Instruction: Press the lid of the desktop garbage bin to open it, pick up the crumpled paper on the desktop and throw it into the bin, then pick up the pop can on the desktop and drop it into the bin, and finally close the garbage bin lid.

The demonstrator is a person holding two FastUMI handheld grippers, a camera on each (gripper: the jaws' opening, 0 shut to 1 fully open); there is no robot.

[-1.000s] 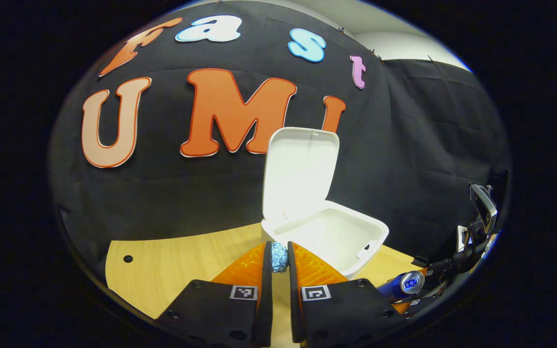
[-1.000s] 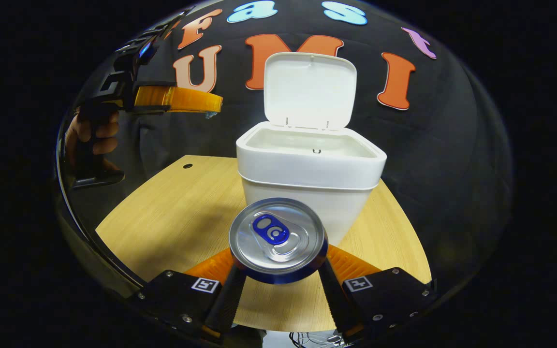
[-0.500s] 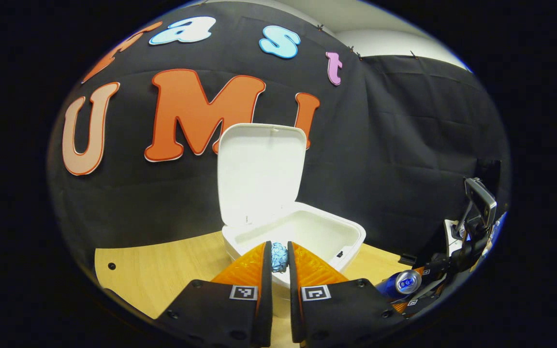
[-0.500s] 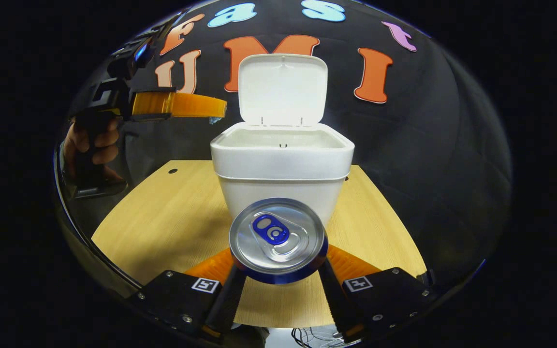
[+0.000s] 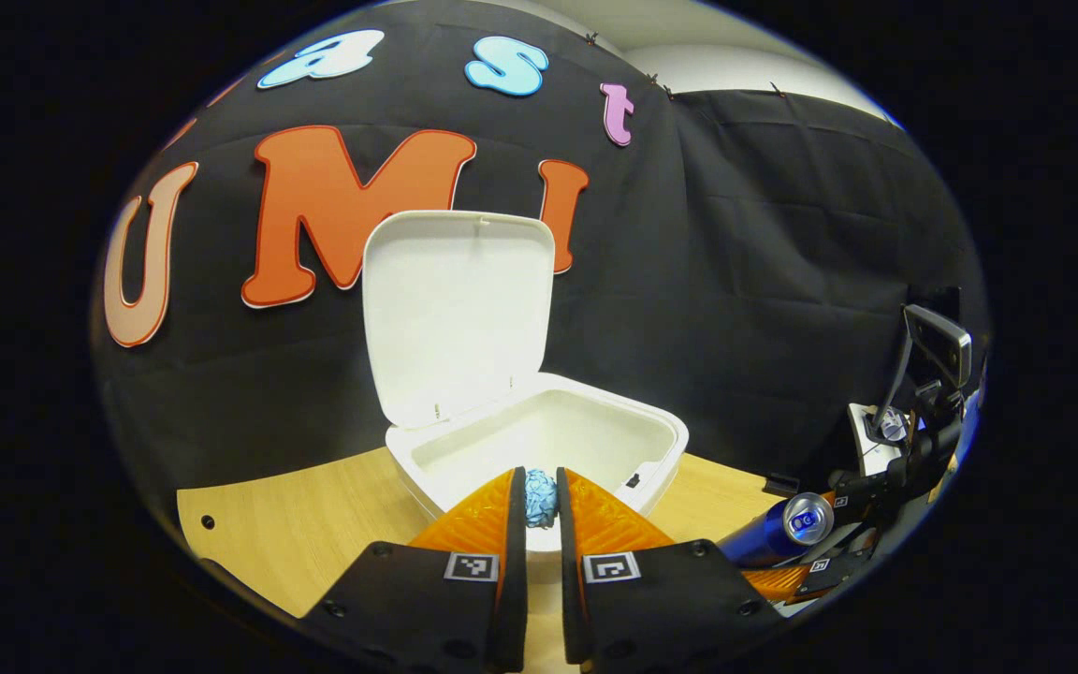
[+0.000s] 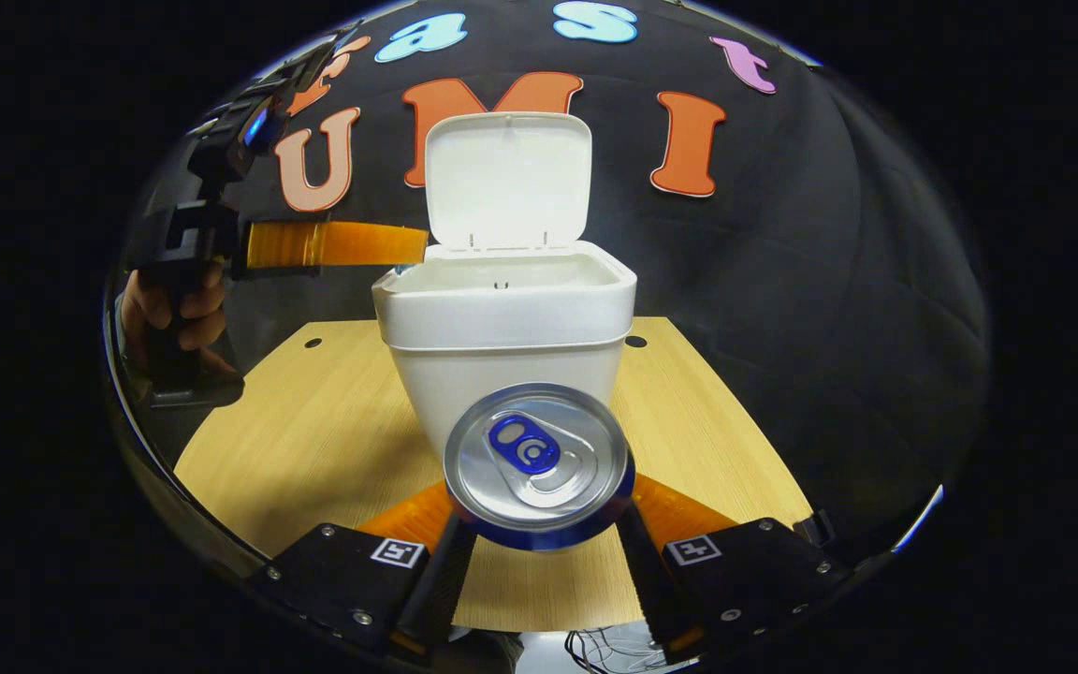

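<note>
Garbage bin [image 6: 502,318] upright on the wooden desktop [image 6: 296,421], lid [image 6: 506,178] raised at its back. Left gripper [image 5: 541,496] nearly closed, pinching the crumpled paper [image 5: 540,497] just above the bin's near rim, over the opening. Right gripper [image 6: 539,520] parted wide, clamping the pop can [image 6: 537,463] between both fingers, in front of the bin, apart from it.

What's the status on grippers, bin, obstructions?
Left gripper shut on paper at open bin rim. Right gripper shut on can. Nothing blocking.
</note>
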